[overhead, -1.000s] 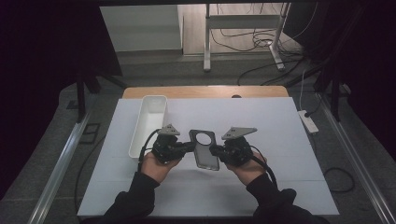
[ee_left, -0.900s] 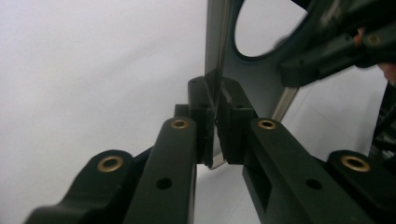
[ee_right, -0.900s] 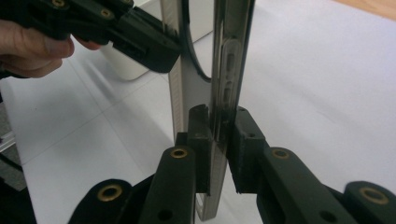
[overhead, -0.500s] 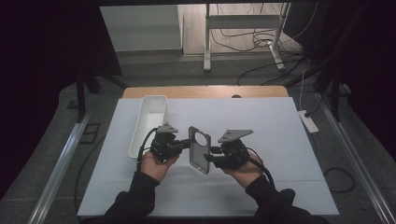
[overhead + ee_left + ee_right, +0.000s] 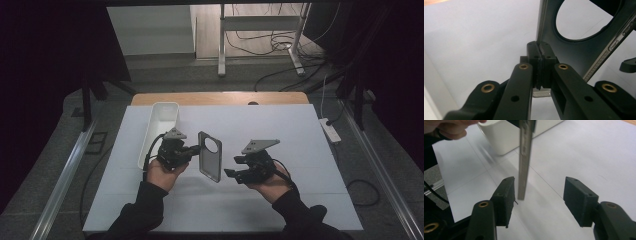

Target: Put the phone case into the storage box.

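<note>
High view first: a person stands at the white worktop (image 5: 300, 200) with a tool in each hand, and a dark phone case (image 5: 210, 155) with a round camera cut-out hangs upright between them, lifted clear of the surface. The left tool (image 5: 192, 150) is clamped tight on the case's edge; in the left gripper view its jaws meet on the rim of the case (image 5: 574, 52) just below the round hole. The right tool (image 5: 231, 173) has just been opening. In the right gripper view its jaws stand apart with the thin edge of the case (image 5: 524, 162) between them, close to one pad but not pressed by either. So the handover looks done, with the case now carried by the left tool alone. A white bin (image 5: 160, 130) sits just beyond the left hand; I judge that dropping the case in there is what remains.
</note>
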Demonstrator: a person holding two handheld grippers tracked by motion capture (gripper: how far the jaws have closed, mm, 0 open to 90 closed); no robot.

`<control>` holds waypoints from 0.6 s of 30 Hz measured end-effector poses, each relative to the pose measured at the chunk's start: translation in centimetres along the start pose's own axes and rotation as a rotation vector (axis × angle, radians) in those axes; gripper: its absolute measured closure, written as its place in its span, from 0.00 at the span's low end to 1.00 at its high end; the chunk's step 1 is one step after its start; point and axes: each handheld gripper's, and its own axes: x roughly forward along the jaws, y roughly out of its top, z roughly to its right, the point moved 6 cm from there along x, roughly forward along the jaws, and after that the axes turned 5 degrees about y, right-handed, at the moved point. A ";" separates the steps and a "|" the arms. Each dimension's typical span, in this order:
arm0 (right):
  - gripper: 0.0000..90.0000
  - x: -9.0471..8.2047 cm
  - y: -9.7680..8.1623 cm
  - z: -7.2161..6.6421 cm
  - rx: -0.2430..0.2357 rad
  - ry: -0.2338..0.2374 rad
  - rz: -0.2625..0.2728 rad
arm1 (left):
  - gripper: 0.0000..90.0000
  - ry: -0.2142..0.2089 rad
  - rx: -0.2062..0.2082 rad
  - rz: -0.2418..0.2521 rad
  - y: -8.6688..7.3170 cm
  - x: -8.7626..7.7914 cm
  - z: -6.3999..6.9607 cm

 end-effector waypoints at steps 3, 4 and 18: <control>0.43 -0.5 -0.2 0.3 0.009 -0.002 0.001 | 0.99 -0.002 0.000 0.001 0.1 -0.1 -0.1; 0.41 -1.0 -0.4 0.5 0.015 -0.008 0.003 | 0.99 -0.004 0.002 0.001 0.1 -0.2 -0.2; 0.27 -3.0 -2.0 1.7 0.045 -0.034 0.010 | 0.98 0.012 0.002 -0.013 0.7 -0.4 -1.3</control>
